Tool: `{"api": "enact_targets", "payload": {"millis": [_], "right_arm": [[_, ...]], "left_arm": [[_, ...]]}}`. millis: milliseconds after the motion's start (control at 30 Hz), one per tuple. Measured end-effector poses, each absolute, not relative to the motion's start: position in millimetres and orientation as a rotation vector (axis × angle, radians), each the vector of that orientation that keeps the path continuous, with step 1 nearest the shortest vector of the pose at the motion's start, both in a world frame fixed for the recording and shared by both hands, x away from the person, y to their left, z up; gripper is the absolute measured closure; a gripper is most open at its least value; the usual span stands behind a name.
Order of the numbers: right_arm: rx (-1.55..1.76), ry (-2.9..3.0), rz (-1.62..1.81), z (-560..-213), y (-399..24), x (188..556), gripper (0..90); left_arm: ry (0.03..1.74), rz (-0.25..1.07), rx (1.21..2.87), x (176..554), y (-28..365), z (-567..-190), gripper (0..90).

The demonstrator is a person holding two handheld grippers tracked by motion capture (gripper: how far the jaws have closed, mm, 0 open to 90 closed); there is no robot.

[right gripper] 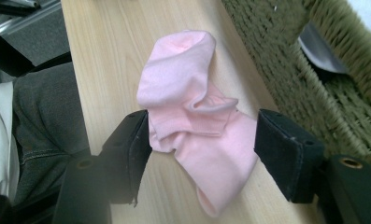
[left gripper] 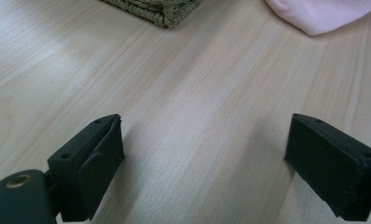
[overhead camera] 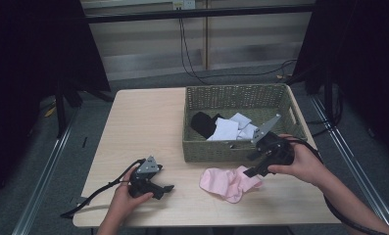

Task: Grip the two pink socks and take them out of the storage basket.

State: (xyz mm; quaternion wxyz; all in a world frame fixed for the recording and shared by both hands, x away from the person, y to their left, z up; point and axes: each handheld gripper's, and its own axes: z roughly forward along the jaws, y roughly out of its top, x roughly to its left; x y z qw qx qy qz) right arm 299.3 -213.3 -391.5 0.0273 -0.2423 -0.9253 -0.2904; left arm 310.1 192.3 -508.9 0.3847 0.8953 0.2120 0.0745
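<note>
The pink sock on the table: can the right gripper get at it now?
Probably yes. The right gripper stands open with the pink sock between its jaws, lying flat on the table beside the basket; nothing blocks it.

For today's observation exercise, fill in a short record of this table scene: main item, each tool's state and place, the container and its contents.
Main item: pink sock, crumpled on the table in front of the basket
Right tool: open, jaws on either side of the sock, not clamped
Left tool: open, nothing between its jaws, low over bare table
Container: woven basket at the table's far right
Contents: a black item and white folded cloths
</note>
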Motion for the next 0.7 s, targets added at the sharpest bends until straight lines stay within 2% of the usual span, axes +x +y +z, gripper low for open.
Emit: {"api": "enact_targets", "payload": {"millis": [700], "right_arm": [[-0.961, -2.831, -0.974, -443, -257, 277, 30.4]], "left_arm": [[0.539, 0.189, 2.28, 310, 192, -509, 10.9]]}}
